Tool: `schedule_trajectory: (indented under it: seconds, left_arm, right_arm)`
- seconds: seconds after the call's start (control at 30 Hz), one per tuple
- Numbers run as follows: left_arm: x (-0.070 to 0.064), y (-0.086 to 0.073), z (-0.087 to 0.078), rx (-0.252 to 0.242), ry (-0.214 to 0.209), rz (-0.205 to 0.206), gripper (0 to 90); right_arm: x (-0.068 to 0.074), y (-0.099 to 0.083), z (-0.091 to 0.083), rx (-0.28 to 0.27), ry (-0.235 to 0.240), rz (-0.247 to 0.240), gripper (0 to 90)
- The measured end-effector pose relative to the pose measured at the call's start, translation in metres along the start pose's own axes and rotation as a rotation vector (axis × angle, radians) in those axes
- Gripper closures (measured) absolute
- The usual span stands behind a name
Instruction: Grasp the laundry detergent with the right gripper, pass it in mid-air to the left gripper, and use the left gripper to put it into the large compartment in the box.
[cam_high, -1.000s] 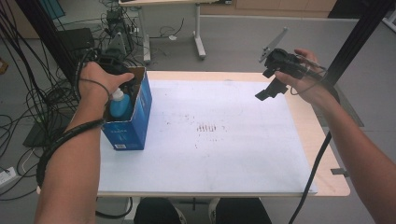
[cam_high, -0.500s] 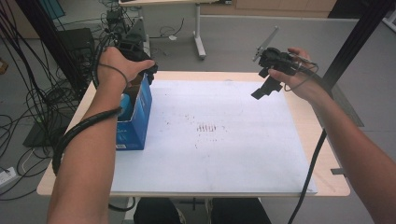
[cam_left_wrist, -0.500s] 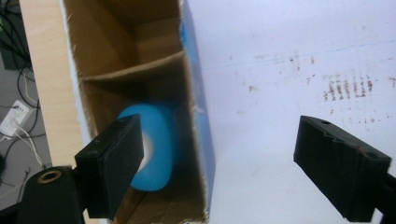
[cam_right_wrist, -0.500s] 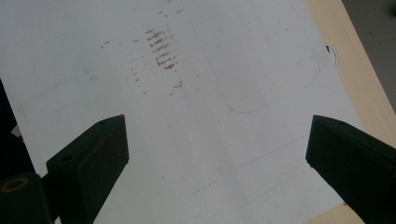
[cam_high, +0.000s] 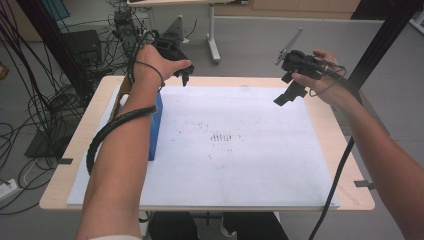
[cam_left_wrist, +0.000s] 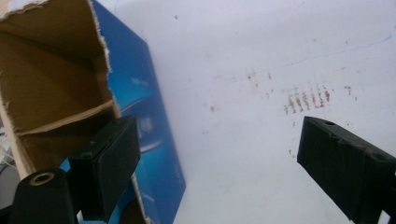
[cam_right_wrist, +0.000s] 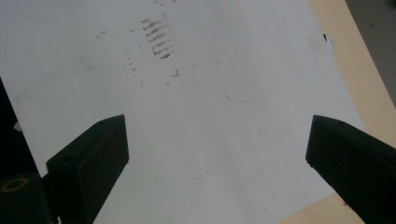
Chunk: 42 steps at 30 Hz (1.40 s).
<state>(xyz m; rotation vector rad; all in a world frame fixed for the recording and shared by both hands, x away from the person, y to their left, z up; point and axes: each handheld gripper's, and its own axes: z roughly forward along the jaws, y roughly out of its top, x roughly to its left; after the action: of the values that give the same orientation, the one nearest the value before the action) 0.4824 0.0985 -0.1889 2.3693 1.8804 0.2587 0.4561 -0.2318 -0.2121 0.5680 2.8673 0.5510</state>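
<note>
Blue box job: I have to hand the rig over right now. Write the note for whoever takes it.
Left gripper: open, holding nothing, raised near the table's far edge, past the blue box.
Right gripper: open, holding nothing, raised over the far right part of the white sheet.
Blue box: stands at the sheet's left edge, top open, torn cardboard rim in the left gripper view. A blue thing sits low inside it, too hidden to identify.
Done: whatever went in is released; neither gripper touches the box.
Left: probably check the box's contents; I cannot tell if more is to be loaded.
</note>
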Motion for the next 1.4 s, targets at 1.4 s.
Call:
schedule_trajectory:
  seconds: [1.4]
  left_arm:
    - [-0.020, 0.017, 0.005, -0.005, -0.022, 0.035, 13.8]
  right_arm:
    - [-0.006, -0.003, 0.002, 0.027, 0.014, -0.016, 5.7]
